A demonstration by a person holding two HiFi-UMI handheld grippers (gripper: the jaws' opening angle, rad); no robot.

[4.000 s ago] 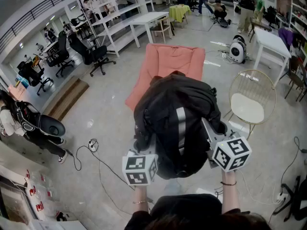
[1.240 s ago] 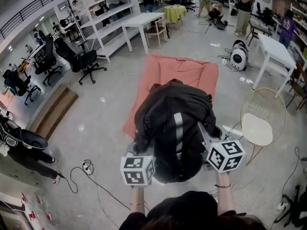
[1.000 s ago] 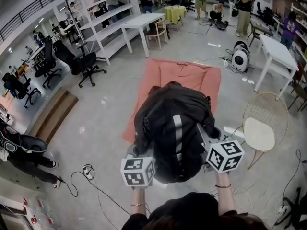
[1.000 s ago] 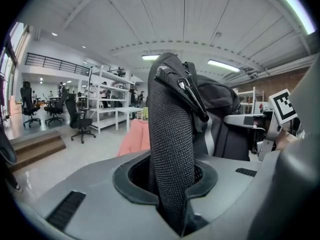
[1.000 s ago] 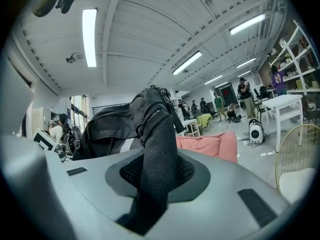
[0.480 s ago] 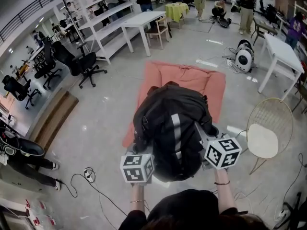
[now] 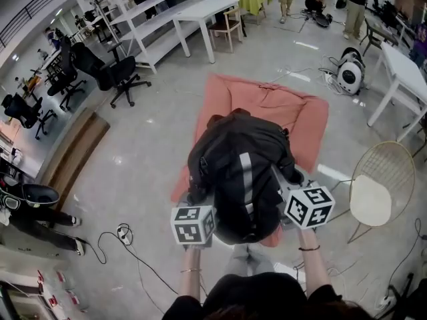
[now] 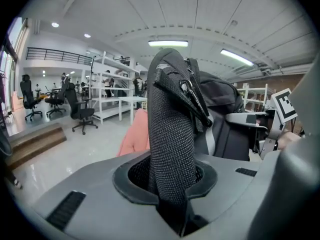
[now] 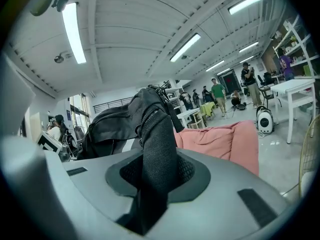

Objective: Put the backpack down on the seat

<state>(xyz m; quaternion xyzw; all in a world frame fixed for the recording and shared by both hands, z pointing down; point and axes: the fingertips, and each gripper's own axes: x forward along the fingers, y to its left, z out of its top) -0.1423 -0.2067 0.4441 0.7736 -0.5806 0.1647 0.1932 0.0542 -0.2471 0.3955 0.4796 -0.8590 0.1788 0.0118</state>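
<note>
A black backpack (image 7: 241, 172) with a grey centre stripe hangs in the air over the near end of a salmon-pink floor seat (image 7: 303, 122). My left gripper (image 7: 198, 209) is shut on the backpack's left mesh shoulder strap (image 8: 167, 134), which runs up between its jaws. My right gripper (image 7: 288, 195) is shut on the right mesh strap (image 9: 155, 159) in the same way. The pink seat (image 9: 220, 139) shows beyond the bag in the right gripper view, and its edge (image 8: 134, 134) in the left gripper view. The bag hides the seat's near middle.
A round gold wire chair (image 7: 377, 192) with a white pad stands right of the seat. White tables (image 7: 203, 12), shelving, black office chairs (image 7: 107, 72) and several people stand farther off. A cable and plug (image 7: 122, 232) lie on the floor at the left.
The seat has come closer beneath the backpack over the last second; the bag now overlaps more of the seat's near end. Both grips on the straps are unchanged.
</note>
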